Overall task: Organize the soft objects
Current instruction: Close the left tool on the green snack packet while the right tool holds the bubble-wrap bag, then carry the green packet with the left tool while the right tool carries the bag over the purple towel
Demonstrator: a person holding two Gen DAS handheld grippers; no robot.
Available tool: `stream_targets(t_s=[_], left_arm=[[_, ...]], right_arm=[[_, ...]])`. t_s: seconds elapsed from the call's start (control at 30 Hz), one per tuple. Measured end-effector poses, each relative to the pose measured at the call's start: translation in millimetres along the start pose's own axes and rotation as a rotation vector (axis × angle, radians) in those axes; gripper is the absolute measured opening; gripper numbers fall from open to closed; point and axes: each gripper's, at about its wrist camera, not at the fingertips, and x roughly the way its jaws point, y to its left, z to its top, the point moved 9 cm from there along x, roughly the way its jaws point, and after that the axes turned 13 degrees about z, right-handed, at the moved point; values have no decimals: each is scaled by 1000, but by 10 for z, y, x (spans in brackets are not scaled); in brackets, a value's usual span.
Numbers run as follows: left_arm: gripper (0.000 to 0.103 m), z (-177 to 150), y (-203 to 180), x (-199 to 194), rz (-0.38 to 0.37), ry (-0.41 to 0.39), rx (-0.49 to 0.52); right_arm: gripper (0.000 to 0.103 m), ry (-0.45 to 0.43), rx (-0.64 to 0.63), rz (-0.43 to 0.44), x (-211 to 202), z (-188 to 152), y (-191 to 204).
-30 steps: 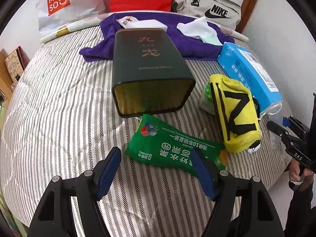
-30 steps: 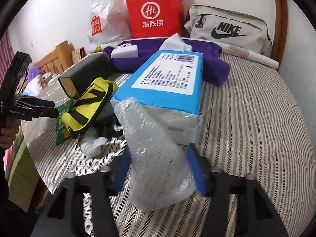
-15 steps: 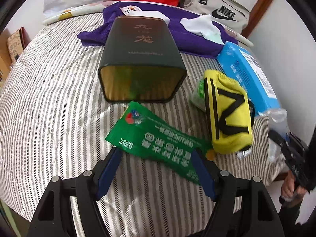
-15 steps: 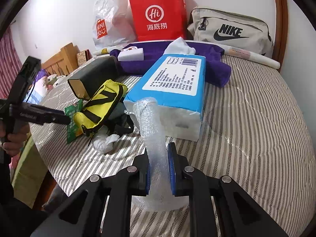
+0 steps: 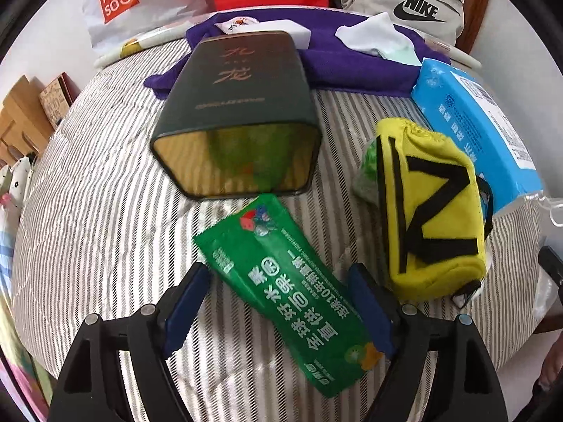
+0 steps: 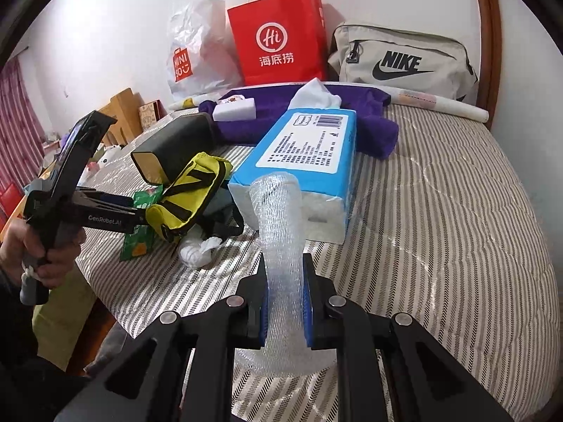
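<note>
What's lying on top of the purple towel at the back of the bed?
On the purple towel lie a white block, a small printed packet and a crumpled white cloth. The dark green tin covers part of its front edge, hiding whatever is there.

Red paper bag [image 6: 278,38], Nike bag [image 6: 401,59], perhaps wooden furniture [image 6: 121,112] behind.

Green snack packet [image 5: 281,288]: flat, printed side up, lying diagonally on the striped bedcover, one end just before the open mouth of the dark tin [image 5: 239,119]. Yellow pouch [image 5: 429,218] with black straps: on its side, beside the blue tissue pack [image 6: 306,161]. Clear bubble wrap [image 6: 281,246]: crumpled, upright, pinched between two pads
</note>
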Motion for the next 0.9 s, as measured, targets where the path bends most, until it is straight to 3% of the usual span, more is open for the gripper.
stream_targets(t_s=[0.27,0.33,0.4,0.43,0.5,0.67,0.77,0.9], left_arm=[[79,-171,192,-23,6,21,-22],[71,-167,173,-52,0,-8,-22],[40,-155,170,-110,-10,-49,-9],[37,-200,166,-153,-13,-49,-9],[35,-216,206,-162,-33,-48,-22],[42,-198,168,-176,-14,-77,-7],[30,-179,167,-213,-29,-98,-6],[24,-170,256,-236,-96,-82,-39]], right_arm=[[15,-7,31,-7,-65,-45,-52],[15,-5,26,-11,-75,-42,-40],[15,-8,21,-15,-97,-38,-19],[15,-11,19,-16,-119,-38,-4],[15,-14,18,-17,-147,-39,11],[15,-15,28,-21,-175,-47,25],[13,-15,40,-24,-206,-39,29],[13,-27,30,-36,-291,22,75]])
